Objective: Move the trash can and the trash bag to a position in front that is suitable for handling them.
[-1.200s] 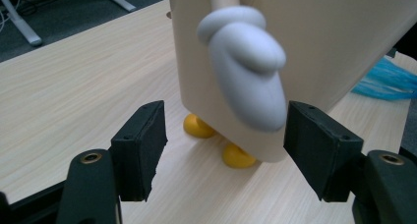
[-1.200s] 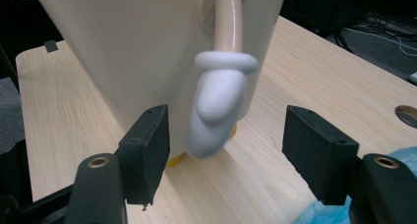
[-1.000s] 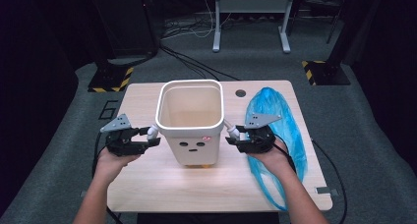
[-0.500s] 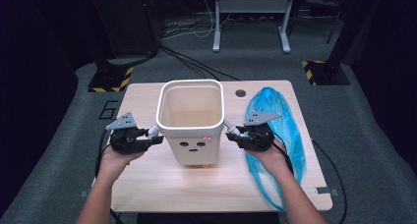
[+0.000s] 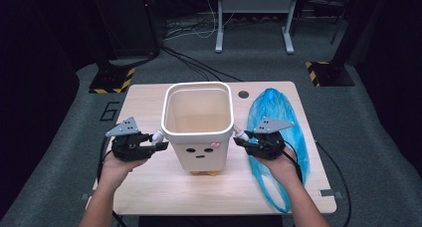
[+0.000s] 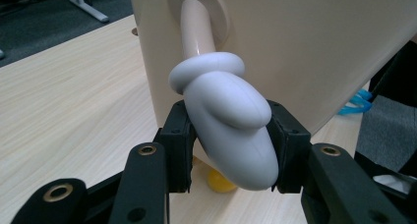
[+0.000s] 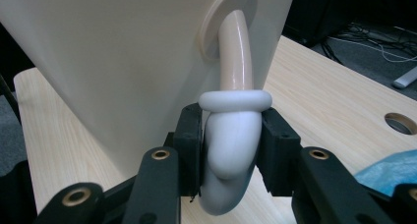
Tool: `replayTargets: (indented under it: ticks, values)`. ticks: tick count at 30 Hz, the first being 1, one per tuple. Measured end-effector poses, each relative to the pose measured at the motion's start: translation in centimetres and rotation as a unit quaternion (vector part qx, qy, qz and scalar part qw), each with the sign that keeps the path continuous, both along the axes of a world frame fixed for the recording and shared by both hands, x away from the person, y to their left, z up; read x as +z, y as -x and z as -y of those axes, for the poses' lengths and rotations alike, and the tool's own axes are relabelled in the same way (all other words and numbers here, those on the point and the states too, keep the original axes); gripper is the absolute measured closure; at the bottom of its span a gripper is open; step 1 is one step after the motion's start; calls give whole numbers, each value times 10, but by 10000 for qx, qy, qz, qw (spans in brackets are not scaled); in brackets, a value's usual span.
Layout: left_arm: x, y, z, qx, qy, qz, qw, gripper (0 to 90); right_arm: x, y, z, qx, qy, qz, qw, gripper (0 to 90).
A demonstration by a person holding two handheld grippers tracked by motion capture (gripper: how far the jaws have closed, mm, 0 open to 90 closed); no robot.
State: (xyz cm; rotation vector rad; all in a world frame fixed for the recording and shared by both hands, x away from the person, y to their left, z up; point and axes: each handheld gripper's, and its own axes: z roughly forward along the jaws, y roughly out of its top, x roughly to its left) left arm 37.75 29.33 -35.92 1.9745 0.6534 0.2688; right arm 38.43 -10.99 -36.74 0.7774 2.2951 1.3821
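Two black handheld grippers, left (image 5: 160, 140) and right (image 5: 241, 138), each topped by a grey three-cornered plate, brass-ringed screw holes, trailing black cables.

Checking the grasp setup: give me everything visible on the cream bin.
The cream bin is an open-topped, empty plastic tub with a rounded rim, tapering downward, standing upright mid-table. Its front bears a small dot face with a pink mark. A curved arm ending in a white mitten-like hand sticks out of each side; the left gripper and right gripper each clamp one. Something yellow shows under its base.
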Motion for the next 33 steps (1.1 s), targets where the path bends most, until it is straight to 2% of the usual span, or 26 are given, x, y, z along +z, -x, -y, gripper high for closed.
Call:
replayTargets:
  ticks: [10,16,17,22,28,33]
  values:
    - [-2,9,16,-139,-106,38,9998,590,-3,15,16,-66,96,-16,9999,651]
    - [-11,14,19,-215,-67,-34,9997,590,-8,21,23,29,200,-51,9998,650]
    - [-12,14,19,-227,-18,-38,9997,590,-8,22,23,33,187,-41,9998,651]
    - [-13,15,17,-259,-73,-34,9996,589,-8,25,24,125,175,-40,9998,647]
    - [-14,14,17,-268,29,-98,9996,588,-11,21,29,160,-27,-175,9997,652]
    - [-14,12,17,-267,50,-108,9996,587,-11,19,30,163,-50,-176,9997,651]
